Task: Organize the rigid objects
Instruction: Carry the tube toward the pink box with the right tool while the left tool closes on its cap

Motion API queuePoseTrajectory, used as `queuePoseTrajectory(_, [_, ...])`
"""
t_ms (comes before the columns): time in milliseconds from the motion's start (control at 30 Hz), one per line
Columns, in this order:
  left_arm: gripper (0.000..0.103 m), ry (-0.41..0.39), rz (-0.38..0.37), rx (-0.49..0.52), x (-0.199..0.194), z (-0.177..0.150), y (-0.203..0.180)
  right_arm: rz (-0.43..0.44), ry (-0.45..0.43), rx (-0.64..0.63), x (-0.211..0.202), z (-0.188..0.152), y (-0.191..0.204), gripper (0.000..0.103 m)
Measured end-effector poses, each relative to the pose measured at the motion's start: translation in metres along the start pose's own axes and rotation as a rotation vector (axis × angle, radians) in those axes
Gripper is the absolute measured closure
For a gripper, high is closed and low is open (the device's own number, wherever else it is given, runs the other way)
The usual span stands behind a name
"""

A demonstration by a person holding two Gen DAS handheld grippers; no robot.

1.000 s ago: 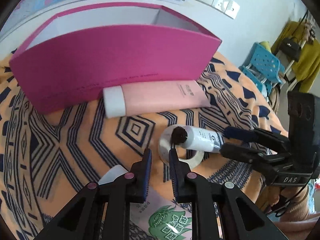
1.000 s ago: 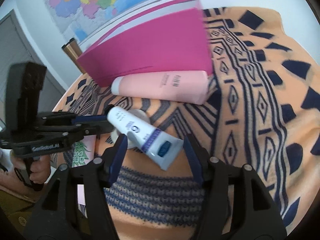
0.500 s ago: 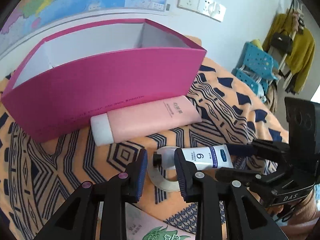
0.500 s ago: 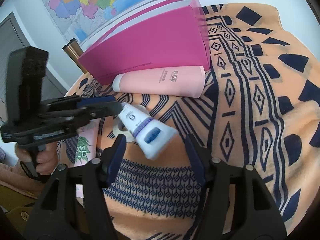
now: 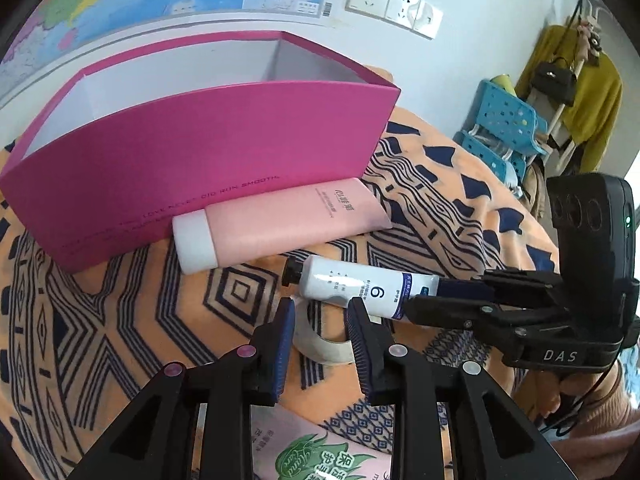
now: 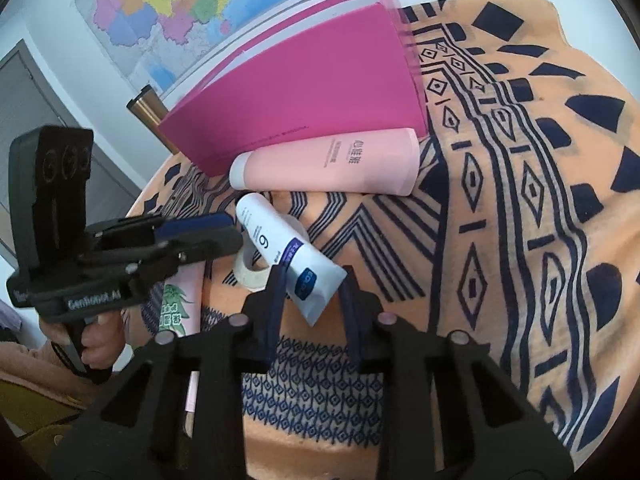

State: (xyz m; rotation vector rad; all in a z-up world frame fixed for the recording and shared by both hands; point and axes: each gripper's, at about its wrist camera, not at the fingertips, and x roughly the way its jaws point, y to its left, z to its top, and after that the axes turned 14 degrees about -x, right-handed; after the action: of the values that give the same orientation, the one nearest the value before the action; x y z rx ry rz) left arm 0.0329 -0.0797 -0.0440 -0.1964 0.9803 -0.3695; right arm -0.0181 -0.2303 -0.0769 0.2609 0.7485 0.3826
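Note:
A white tube marked 6 (image 5: 352,284) with a black cap hangs level just over a roll of tape (image 5: 324,344). My right gripper (image 6: 314,280) is closing, and its pads press on the crimped tail of the white tube (image 6: 280,248). In the left wrist view the right gripper (image 5: 436,296) reaches in from the right. My left gripper (image 5: 320,308) stands slightly open just short of the cap, with nothing between its fingers. Behind lie a pink tube (image 5: 288,220) and, against it, an open magenta box (image 5: 200,152).
A green-printed packet (image 5: 320,452) lies under my left gripper on the orange patterned cloth (image 6: 500,200). A bronze cylinder (image 6: 148,108) stands beside the box. Blue stools (image 5: 504,128) and a coat rack are past the table's right edge. A hand (image 6: 96,344) holds the left gripper.
My left jaws let go of the tube's cap and parted a little. My right jaws closed from wide open onto the tube's tail.

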Motion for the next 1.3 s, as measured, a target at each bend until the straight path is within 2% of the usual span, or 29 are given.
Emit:
queuePoseTrajectory(67, [0.075,-0.017,0.022,-0.008,0.0,0.002,0.002,0.001,0.002,-0.004,0.0,0.001,0.0,0.074])
queuePoseTrajectory(300, [0.074,-0.002,-0.022,-0.035,0.006,0.016,0.014,0.008,0.019,-0.017,0.001,0.002,-0.003,0.075])
queuePoseTrajectory(400, [0.073,-0.012,-0.021,-0.009,0.006,0.02,0.01,0.004,0.029,-0.029,0.002,0.003,-0.002,0.075])
queuePoseTrajectory(467, [0.066,-0.027,-0.015,0.013,0.005,0.023,0.007,0.001,0.033,-0.04,0.003,0.004,-0.001,0.075])
queuePoseTrajectory(667, [0.066,-0.011,-0.019,0.073,0.01,0.028,0.0,0.0,0.041,-0.063,0.005,0.006,0.002,0.075])
queuePoseTrajectory(833, [0.066,-0.008,-0.037,0.042,0.009,0.027,0.003,-0.02,0.034,-0.065,0.004,0.011,0.0,0.076])
queuePoseTrajectory(933, [0.066,-0.011,-0.05,0.009,0.004,0.028,0.007,-0.028,0.022,-0.07,0.0,0.017,-0.002,0.082])
queuePoseTrajectory(1133, [0.066,-0.083,-0.081,-0.04,-0.023,0.042,0.008,-0.047,-0.031,-0.154,-0.017,0.045,0.009,0.082])
queuePoseTrajectory(1300, [0.066,-0.19,-0.085,-0.057,-0.051,0.067,0.005,-0.049,-0.092,-0.226,-0.03,0.08,0.015,0.082])
